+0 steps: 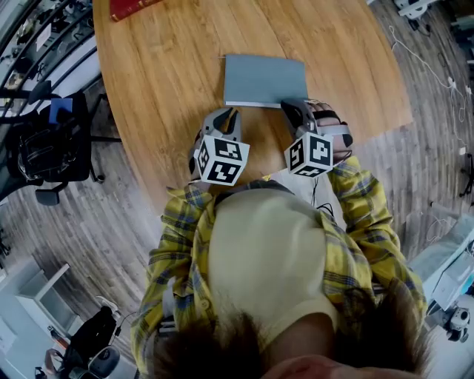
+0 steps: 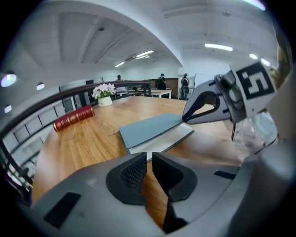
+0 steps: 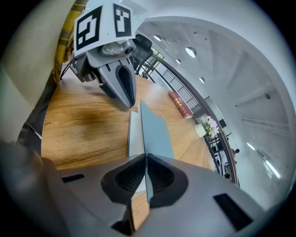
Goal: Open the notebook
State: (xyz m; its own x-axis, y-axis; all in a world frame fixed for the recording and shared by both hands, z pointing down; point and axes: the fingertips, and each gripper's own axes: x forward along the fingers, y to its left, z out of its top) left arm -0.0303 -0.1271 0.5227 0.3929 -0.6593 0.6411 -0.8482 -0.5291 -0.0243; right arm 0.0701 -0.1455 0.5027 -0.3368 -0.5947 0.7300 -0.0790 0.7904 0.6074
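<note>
A notebook with a grey-blue cover lies on the round wooden table. My right gripper is at its near right edge, shut on the cover. In the right gripper view the cover runs edge-on between the pads of the right gripper, raised off the white pages. The left gripper view shows the cover lifted a little, with pages beneath it. My left gripper hovers by the near left corner. Its jaws stand together, holding nothing.
A red book lies at the table's far edge, and it also shows in the left gripper view as the red book beside a pot of flowers. An office chair stands to the left. The table's near edge is close under both grippers.
</note>
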